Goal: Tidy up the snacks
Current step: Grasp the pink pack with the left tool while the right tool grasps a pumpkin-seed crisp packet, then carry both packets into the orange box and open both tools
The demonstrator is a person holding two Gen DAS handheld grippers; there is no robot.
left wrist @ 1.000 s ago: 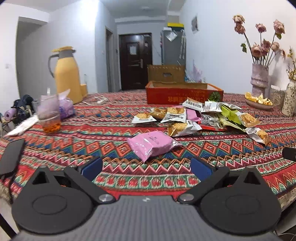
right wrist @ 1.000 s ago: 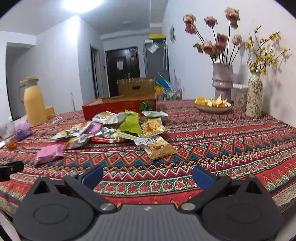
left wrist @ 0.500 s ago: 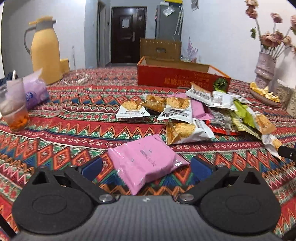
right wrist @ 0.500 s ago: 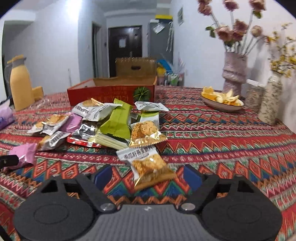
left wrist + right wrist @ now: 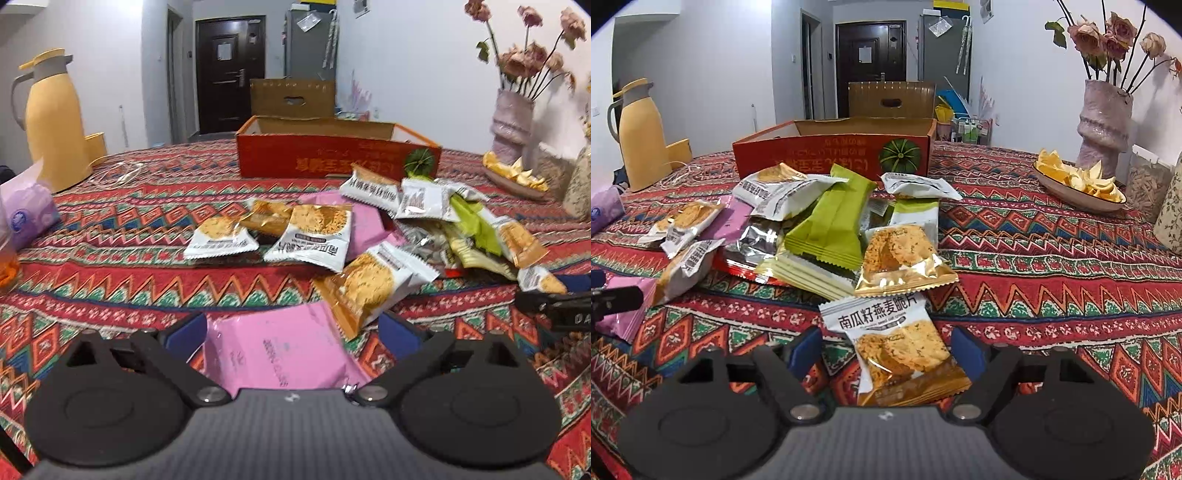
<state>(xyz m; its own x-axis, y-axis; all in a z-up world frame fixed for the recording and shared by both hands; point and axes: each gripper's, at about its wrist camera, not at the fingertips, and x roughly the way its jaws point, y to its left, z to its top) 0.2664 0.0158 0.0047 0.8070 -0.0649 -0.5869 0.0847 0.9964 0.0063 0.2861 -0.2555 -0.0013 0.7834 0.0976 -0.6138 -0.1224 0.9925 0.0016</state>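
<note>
A pile of snack packets (image 5: 369, 229) lies on the patterned tablecloth in front of an open red cardboard box (image 5: 332, 158). My left gripper (image 5: 291, 332) is open, its fingers on either side of a pink packet (image 5: 280, 350) lying flat on the cloth. My right gripper (image 5: 886, 347) is open around a white and gold cracker packet (image 5: 894, 350) at the near edge of the pile (image 5: 820, 221). The red box (image 5: 834, 155) stands behind the pile. The pink packet also shows at the left of the right wrist view (image 5: 624, 310).
A yellow thermos jug (image 5: 51, 118) and a purple tissue pack (image 5: 26, 214) stand at the left. A pink vase with dried roses (image 5: 1104, 125), a plate of peel (image 5: 1075, 181) and a floral vase (image 5: 1171, 218) stand at the right.
Both grippers have moved forward and down towards the table. The pink packet now lies between the left fingers, and the cracker packet between the right fingers. Both stay open.
</note>
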